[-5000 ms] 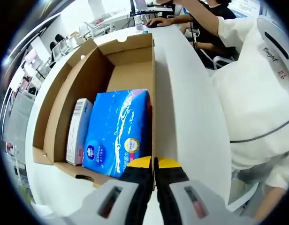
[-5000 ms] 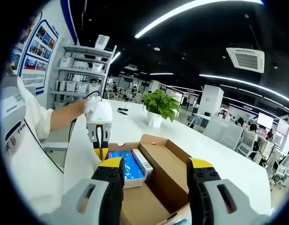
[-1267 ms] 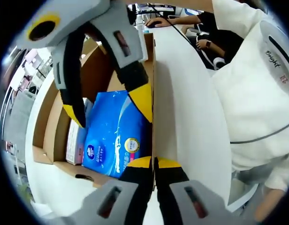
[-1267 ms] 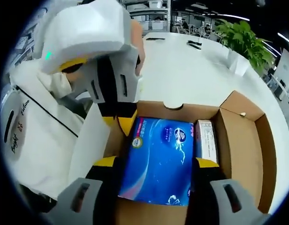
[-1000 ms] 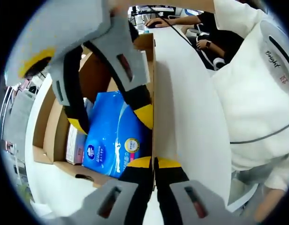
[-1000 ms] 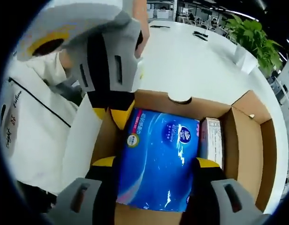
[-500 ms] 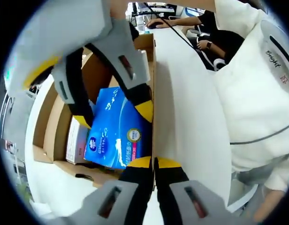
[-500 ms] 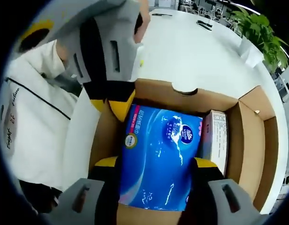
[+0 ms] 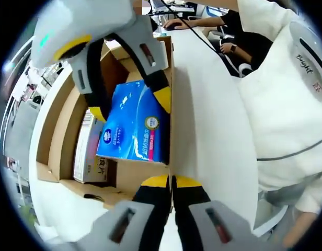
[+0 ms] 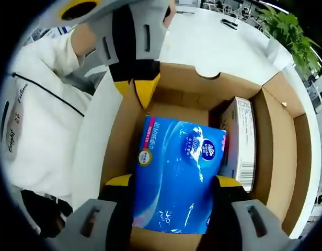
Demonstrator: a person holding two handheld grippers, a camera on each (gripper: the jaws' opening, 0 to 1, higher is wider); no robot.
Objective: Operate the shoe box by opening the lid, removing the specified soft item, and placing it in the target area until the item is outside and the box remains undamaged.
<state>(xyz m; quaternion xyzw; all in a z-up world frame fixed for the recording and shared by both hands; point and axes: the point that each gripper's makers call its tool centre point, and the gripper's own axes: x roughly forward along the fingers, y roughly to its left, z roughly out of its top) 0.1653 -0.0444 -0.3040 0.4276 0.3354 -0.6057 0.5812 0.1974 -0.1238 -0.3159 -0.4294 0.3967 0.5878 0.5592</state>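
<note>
We hold the soft pack (image 10: 177,175) by its long sides, right gripper (image 10: 171,184) jaws closed on it above the box (image 10: 276,151); left gripper (image 9: 171,181) jaws pinch the box wall. Likely light, squashy.

White table (image 10: 213,44), potted green plant (image 10: 286,26) upper right, dark objects (image 10: 231,23) beside it. Person in white top (image 9: 286,104) at right; another person's arm (image 9: 195,22) top.

Both views look closely down into the shoe box (image 9: 67,120) from opposite ends.
</note>
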